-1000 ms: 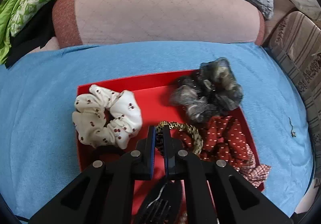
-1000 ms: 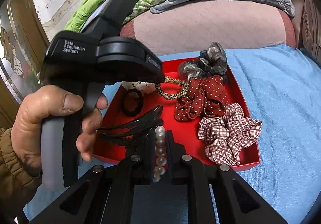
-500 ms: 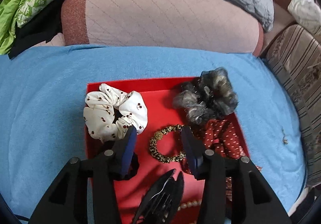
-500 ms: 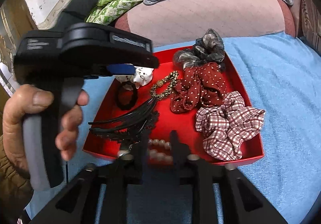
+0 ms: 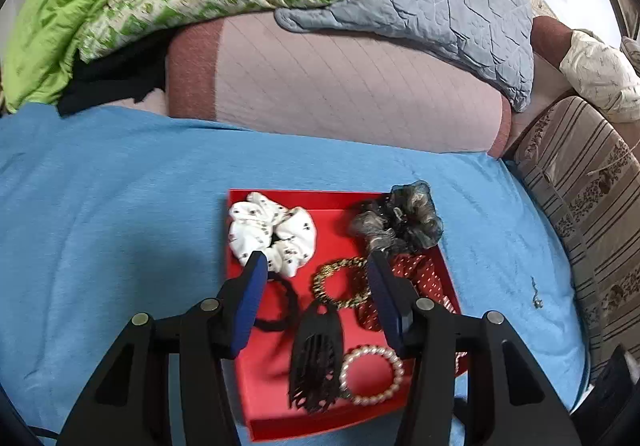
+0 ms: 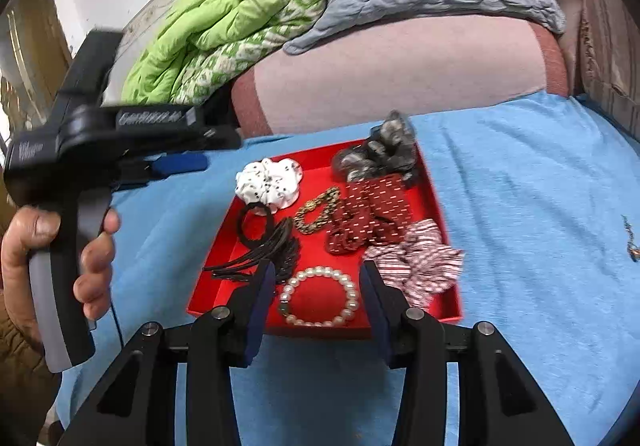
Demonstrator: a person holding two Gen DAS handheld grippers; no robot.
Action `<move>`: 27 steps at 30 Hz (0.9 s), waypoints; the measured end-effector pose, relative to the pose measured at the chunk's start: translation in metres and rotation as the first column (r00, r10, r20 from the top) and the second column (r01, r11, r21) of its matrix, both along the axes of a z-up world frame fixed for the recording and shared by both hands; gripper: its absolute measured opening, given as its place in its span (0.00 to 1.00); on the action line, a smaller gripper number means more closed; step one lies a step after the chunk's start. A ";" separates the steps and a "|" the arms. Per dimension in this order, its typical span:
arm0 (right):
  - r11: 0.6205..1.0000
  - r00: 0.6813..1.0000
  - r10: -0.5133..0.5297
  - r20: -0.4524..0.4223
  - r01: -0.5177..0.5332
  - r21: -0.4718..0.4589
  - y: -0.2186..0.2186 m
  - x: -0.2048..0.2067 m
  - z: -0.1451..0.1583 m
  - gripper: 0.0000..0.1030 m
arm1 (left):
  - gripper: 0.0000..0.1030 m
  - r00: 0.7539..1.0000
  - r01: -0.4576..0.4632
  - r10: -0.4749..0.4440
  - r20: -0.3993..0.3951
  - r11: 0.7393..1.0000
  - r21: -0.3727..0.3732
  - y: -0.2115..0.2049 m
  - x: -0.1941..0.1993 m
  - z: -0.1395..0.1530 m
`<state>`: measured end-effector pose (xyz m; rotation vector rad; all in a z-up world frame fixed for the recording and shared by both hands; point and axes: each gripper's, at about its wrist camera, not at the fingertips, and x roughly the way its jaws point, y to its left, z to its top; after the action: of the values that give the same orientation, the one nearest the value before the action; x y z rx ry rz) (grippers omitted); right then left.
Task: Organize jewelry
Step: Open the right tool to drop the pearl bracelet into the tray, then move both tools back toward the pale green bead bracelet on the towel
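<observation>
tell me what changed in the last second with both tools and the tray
Both tools let go and drew back. The left tool opened off the gold patterned hair tie; the right tool released the pearl bracelet, now flat in the red tray. The scrunchies and black claw clip stayed put.

From over the left gripper, the plaid scrunchie [image 5: 460,356] is almost wholly hidden behind the right-hand finger [image 5: 386,302], which also covers part of the dotted red scrunchie [image 5: 424,274], and the black hair tie [image 5: 280,306] slips partly behind the other finger. The small object [image 5: 536,296] lying on the blue sheet [image 5: 120,226] is too tiny to make out. From the right side, the left gripper's [image 6: 188,162] body is smeared, its lettering unreadable, and the hand [image 6: 60,246] holding it is cut off at the frame's edge.
</observation>
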<state>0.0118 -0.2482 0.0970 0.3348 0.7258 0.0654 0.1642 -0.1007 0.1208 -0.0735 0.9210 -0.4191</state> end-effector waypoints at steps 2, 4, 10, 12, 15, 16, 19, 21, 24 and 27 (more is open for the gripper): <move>1.000 1.000 -0.018 0.000 0.018 -0.007 -0.008 -0.006 0.003 0.47 | 0.49 1.000 -0.004 0.003 0.016 1.000 0.017 0.005 -0.009 0.003; 0.999 0.999 -0.037 -0.005 0.037 -0.015 -0.017 -0.013 0.006 0.47 | 0.49 1.000 -0.007 0.006 0.024 1.000 0.025 0.010 -0.017 0.003; 0.993 0.993 -0.115 -0.023 0.114 -0.035 -0.050 -0.043 0.011 0.47 | 0.49 1.000 -0.014 0.014 0.000 0.999 0.038 0.018 -0.046 -0.001; 0.990 0.990 -0.135 -0.034 0.134 -0.043 -0.059 -0.053 0.009 0.47 | 0.49 1.000 -0.010 0.010 -0.007 0.999 0.035 0.020 -0.060 -0.003; 0.986 0.984 -0.164 -0.067 0.161 -0.053 -0.071 -0.070 0.003 0.47 | 0.49 1.000 0.003 -0.002 -0.020 0.999 0.046 0.016 -0.080 -0.009; 0.985 0.982 -0.170 -0.080 0.165 -0.056 -0.074 -0.075 0.000 0.47 | 0.49 1.000 0.009 -0.008 -0.027 0.999 0.048 0.014 -0.087 -0.011; 0.984 0.979 -0.174 -0.109 0.168 -0.063 -0.076 -0.090 -0.006 0.47 | 0.49 0.999 0.034 -0.031 -0.044 0.998 0.060 0.006 -0.109 -0.019; 0.986 0.978 -0.164 -0.126 0.156 -0.066 -0.072 -0.100 -0.010 0.47 | 0.49 0.998 0.054 -0.051 -0.046 0.996 0.074 -0.001 -0.124 -0.024; 0.991 0.981 -0.125 -0.150 0.115 -0.070 -0.060 -0.113 -0.015 0.47 | 0.49 0.996 0.084 -0.079 -0.046 0.991 0.107 -0.010 -0.144 -0.032; 0.994 0.981 -0.082 -0.177 0.069 -0.079 -0.045 -0.124 -0.023 0.47 | 0.49 0.994 0.104 -0.098 -0.053 0.986 0.130 -0.018 -0.160 -0.040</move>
<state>-0.1125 -0.2936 0.0736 0.3011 0.8914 -0.0641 0.0038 -0.1183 0.0811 0.0852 0.9986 -0.4506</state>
